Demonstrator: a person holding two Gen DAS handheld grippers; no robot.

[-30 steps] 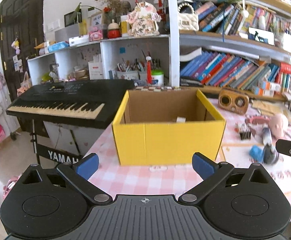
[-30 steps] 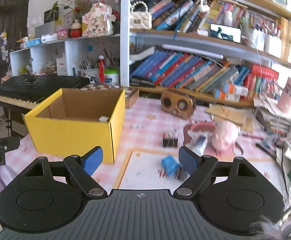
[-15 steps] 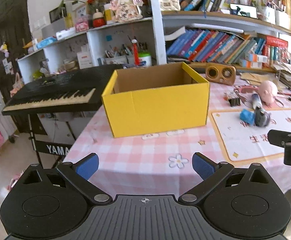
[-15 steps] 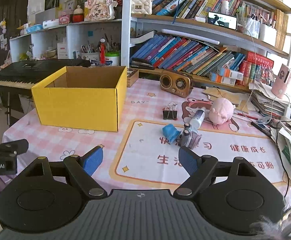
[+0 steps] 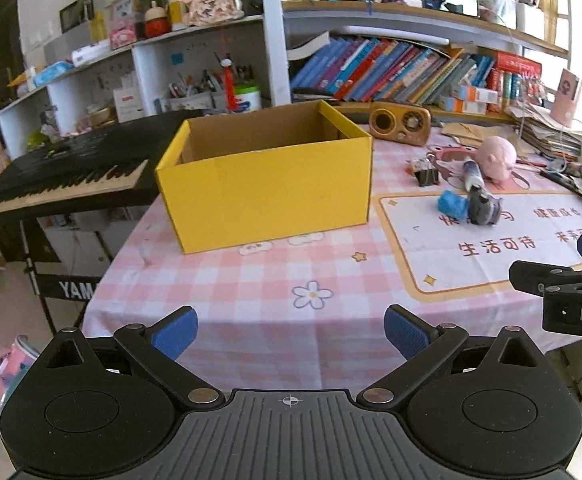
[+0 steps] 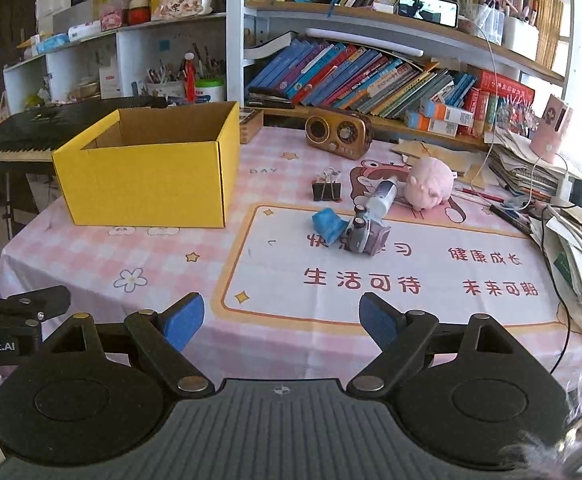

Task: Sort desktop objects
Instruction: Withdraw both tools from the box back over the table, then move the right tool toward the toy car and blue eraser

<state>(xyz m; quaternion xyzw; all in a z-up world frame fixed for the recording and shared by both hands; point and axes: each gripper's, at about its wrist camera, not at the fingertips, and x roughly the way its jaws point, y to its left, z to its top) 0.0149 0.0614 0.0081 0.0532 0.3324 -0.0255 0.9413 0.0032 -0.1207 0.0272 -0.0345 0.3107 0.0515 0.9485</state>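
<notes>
Several small things lie loose on the pink checked tablecloth point(image 6: 91, 256): a black binder clip point(image 6: 326, 189), a blue crumpled lump point(image 6: 327, 225), a small grey-purple toy camera point(image 6: 365, 233), a white tube point(image 6: 383, 196) and a pink plush pig point(image 6: 429, 187). The lump touches the toy camera, and the tube's lower end meets the camera; its long axis runs up and right toward the pig. A yellow cardboard box point(image 6: 147, 178) stands open-topped to their left, well apart from them, nothing between. A wooden retro radio point(image 6: 339, 132) sits behind, near bookshelves point(image 6: 371, 76) crammed with books. A black keyboard point(image 5: 63, 176) stands off the table's left edge.

The left gripper point(image 5: 291, 330) hovers near the table's front edge, jaws spread with nothing between. The right gripper point(image 6: 281, 316) hangs short of the white printed mat point(image 6: 391, 280), its jaws opening, also empty.
</notes>
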